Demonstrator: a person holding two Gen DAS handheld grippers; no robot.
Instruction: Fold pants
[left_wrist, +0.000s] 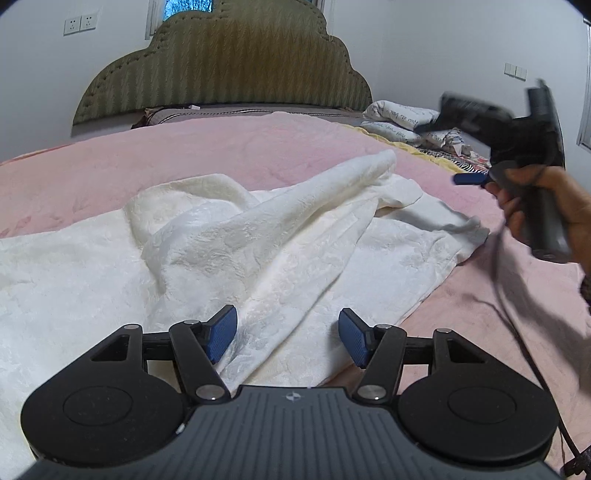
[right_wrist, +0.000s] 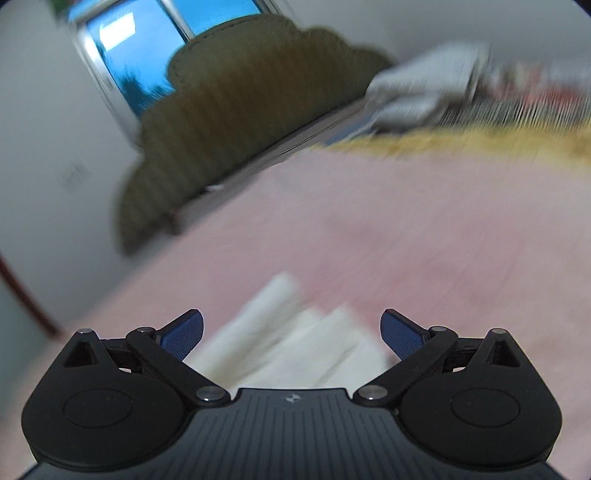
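Cream white pants (left_wrist: 229, 251) lie rumpled on a pink bedspread (left_wrist: 184, 155), one leg ridged up and running to the far right. My left gripper (left_wrist: 288, 338) is open and empty, low over the near part of the pants. My right gripper (right_wrist: 291, 338) is open and empty; its view is motion-blurred, with a corner of the pants (right_wrist: 295, 343) below its fingers. In the left wrist view the right gripper (left_wrist: 517, 147) is held up in a hand at the right, above the pants' far end.
An olive padded headboard (left_wrist: 221, 66) stands at the back of the bed. A folded white quilt and patterned bedding (left_wrist: 406, 122) lie at the far right. A black cable (left_wrist: 517, 295) hangs from the right gripper over the bedspread.
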